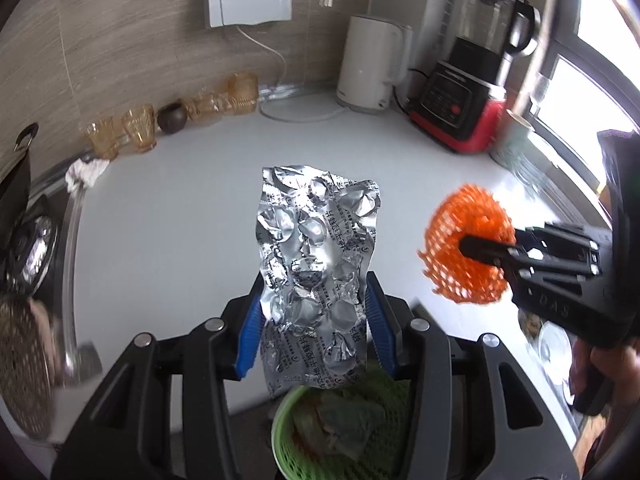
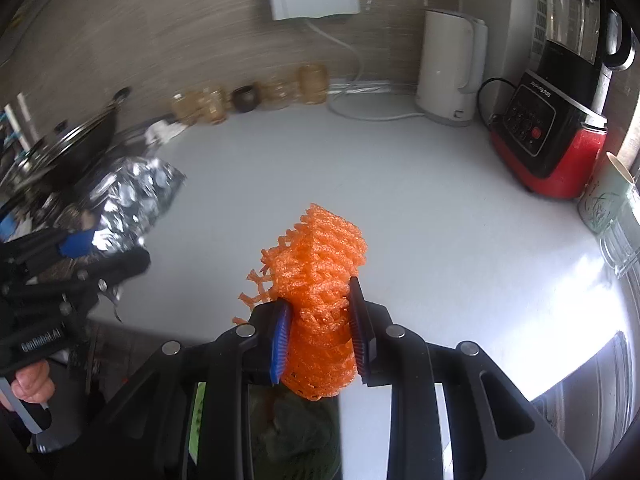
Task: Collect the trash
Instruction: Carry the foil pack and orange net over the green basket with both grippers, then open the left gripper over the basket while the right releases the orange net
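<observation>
A: State of the tongs?

B: Left gripper point(image 1: 314, 312) is clenched on a crumpled foil blister pack point(image 1: 316, 256); right gripper point(image 2: 320, 332) is clamped on an orange foam net point(image 2: 320, 288). Both pieces are lifted clear of the counter point(image 1: 180, 220).

A: Why held there?

B: Likely for dropping: a green bin point(image 1: 340, 432) sits at six o'clock, directly beneath the foil.

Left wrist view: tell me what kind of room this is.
Most likely a home kitchen. A white electric kettle and a red-based blender stand on the white countertop against a tiled wall, with amber drinking glasses lined along its back edge.
</observation>
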`<action>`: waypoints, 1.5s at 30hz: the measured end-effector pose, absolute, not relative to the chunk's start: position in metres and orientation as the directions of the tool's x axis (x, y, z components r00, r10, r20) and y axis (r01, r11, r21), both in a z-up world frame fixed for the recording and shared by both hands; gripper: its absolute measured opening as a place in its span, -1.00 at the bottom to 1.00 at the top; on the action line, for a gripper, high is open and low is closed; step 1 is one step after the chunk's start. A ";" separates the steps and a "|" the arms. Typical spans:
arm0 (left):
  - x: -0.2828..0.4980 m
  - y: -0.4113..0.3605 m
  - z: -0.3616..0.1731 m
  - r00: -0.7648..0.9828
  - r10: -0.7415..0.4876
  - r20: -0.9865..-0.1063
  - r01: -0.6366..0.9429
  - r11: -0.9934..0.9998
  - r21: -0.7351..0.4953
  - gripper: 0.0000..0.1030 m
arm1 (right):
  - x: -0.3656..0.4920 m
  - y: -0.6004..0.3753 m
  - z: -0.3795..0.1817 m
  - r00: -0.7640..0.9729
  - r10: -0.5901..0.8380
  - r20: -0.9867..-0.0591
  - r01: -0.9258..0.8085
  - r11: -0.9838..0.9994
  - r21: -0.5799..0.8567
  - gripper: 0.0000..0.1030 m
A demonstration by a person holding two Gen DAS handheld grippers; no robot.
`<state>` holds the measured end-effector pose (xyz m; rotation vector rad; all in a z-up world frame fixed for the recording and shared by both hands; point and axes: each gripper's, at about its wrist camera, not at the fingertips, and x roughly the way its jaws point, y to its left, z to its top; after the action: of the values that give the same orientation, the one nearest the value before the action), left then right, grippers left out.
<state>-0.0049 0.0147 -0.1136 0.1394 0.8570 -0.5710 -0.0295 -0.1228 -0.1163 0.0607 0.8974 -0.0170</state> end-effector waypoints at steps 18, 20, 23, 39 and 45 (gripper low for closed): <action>-0.105 0.017 -0.185 0.329 -0.365 -0.871 0.521 0.839 -0.155 -0.04 | -0.096 -0.116 -0.140 0.534 0.123 -0.836 -0.080 0.992 0.094 -0.45; -0.108 0.014 -0.195 0.298 -0.348 -0.889 0.518 0.841 -0.155 0.07 | -0.098 -0.117 -0.140 0.536 0.126 -0.835 -0.083 0.992 0.096 -0.45; -0.112 0.011 -0.204 0.284 -0.322 -0.903 0.506 0.850 -0.144 0.35 | -0.099 -0.117 -0.140 0.538 0.133 -0.833 -0.092 0.991 0.099 -0.44; -0.083 0.058 -0.149 0.534 -0.149 -0.832 0.268 0.963 -0.001 0.85 | -0.107 -0.105 -0.156 0.496 0.184 -0.849 -0.162 0.980 0.118 -0.40; -0.075 0.075 -0.142 0.567 -0.088 -0.819 0.162 0.987 0.006 0.85 | -0.111 -0.078 -0.189 0.420 0.168 -0.892 -0.240 0.968 0.070 -0.36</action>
<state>-0.0753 0.0748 -0.1418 0.0837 0.9568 -0.1470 -0.1107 -0.0775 -0.1889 -0.0720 1.1080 0.2560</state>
